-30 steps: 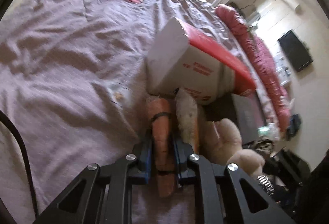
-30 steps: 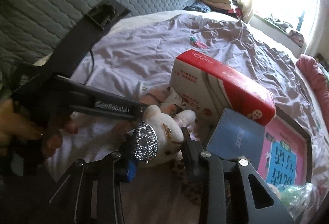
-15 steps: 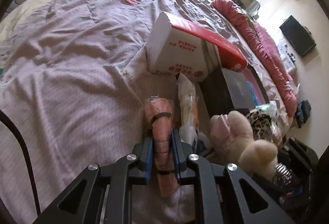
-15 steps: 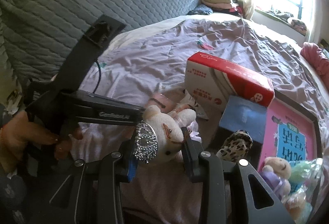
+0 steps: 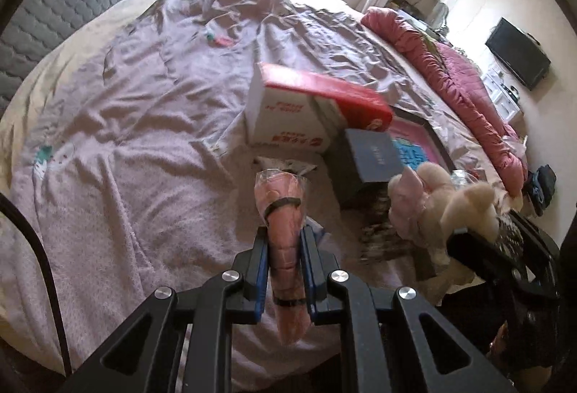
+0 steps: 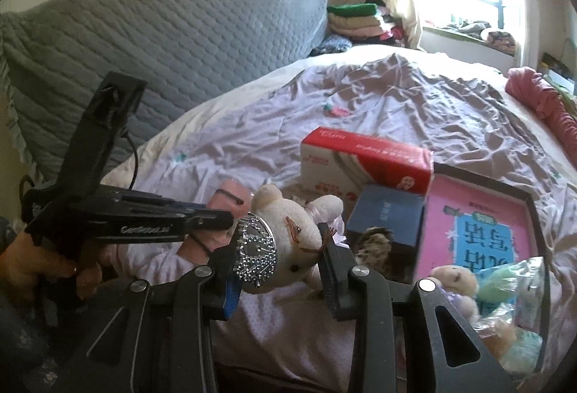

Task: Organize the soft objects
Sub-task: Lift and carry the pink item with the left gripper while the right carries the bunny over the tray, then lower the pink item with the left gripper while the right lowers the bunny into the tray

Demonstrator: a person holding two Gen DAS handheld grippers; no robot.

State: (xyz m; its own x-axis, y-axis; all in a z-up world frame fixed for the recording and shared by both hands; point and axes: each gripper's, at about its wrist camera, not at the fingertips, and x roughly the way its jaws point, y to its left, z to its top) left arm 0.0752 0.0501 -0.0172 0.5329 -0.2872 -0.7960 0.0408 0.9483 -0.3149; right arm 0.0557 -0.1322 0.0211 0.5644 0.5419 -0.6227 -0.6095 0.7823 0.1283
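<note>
On the rumpled lilac bedsheet [image 5: 151,126] ahead of me lies a red-and-white box [image 5: 310,108], touching a dark blue box [image 5: 371,155] and a pink book [image 6: 479,230]. I see folded clothes [image 6: 360,20] stacked beside the grey quilted headboard [image 6: 180,36].

The left gripper [image 5: 285,250] has its jaws closed on a long pink soft roll wrapped in clear plastic and ringed by a thin black band [image 5: 283,212], which sticks out forward above the bed's wrinkled lilac sheet [image 5: 144,126]. Beyond the roll, toward the middle of the bed, a red-topped white cardboard box [image 5: 306,111] lies tilted. Just beside its right end sits a dark blue-grey rectangular box [image 5: 373,155], which overlaps a pink picture book in a black frame [image 5: 418,140]. Near the right edge, a cream plush rabbit in a pale pink dress [image 5: 440,202] is held up by the right gripper [image 5: 505,248], whose jaws are only partly visible. A rumpled red quilt [image 5: 461,83] runs along the bed's far right edge.
</note>
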